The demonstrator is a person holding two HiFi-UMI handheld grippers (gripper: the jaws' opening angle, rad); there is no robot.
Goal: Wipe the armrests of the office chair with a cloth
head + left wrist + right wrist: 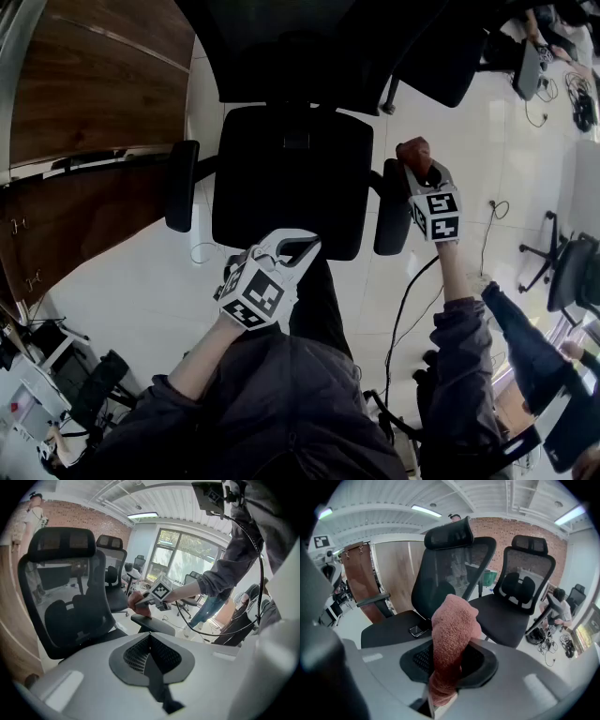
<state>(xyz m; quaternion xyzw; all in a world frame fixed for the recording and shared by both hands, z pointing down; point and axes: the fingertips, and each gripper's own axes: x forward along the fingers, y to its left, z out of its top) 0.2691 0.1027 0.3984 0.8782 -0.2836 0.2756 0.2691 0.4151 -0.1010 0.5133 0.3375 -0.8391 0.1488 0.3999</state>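
Note:
A black office chair [291,178] stands below me, with its left armrest [181,185] and right armrest [392,220] both in sight. My right gripper [418,171] is shut on a reddish-pink cloth [413,150] and hovers over the back end of the right armrest. In the right gripper view the cloth [452,630] sticks up out of the jaws and hides the fingertips. My left gripper [286,255] is shut on nothing at the seat's front edge. The left gripper view shows the right armrest [152,624] with the cloth [139,606] just above it.
A dark phone-like slab [416,630] lies on the seat. A wooden cabinet [84,187] runs along the left. A second black chair [525,592] stands behind, another chair [572,272] at the right. A cable [403,309] trails over the white floor.

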